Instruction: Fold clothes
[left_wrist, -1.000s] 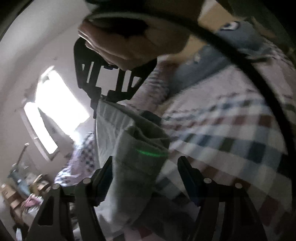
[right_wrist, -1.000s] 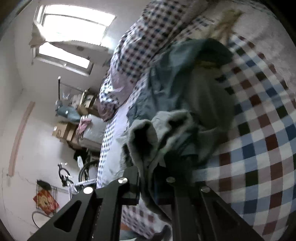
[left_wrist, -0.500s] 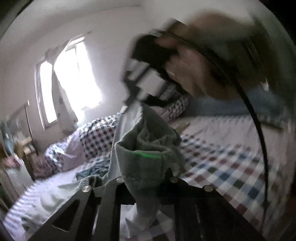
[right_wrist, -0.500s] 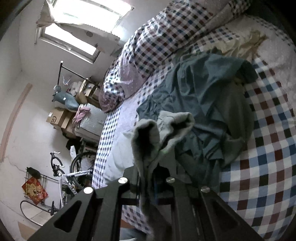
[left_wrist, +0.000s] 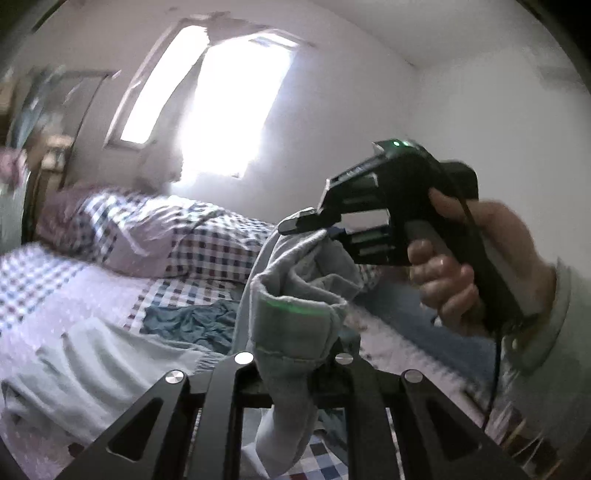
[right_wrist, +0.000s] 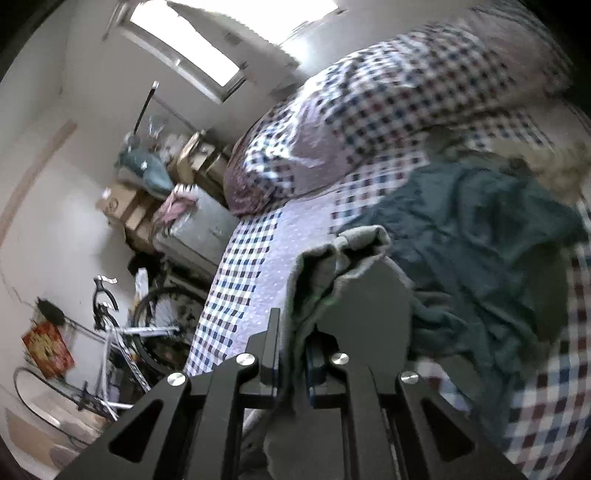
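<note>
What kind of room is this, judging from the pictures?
Most likely a lived-in bedroom: a bed with a checked quilt, a bicycle beside it, and stacked cardboard boxes under the window.

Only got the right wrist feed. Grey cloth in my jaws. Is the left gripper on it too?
Observer: Yes. The left gripper is shut on the grey garment, clamping a hemmed edge.
Operator: Same piece as mine?
Observer: Looks so. In the left wrist view the cloth runs from the left jaws up to the right gripper, which pinches its upper edge.
Operator: Off the bed?
Observer: The span between the grippers is raised above the bed; I can't tell where its tail ends.
</note>
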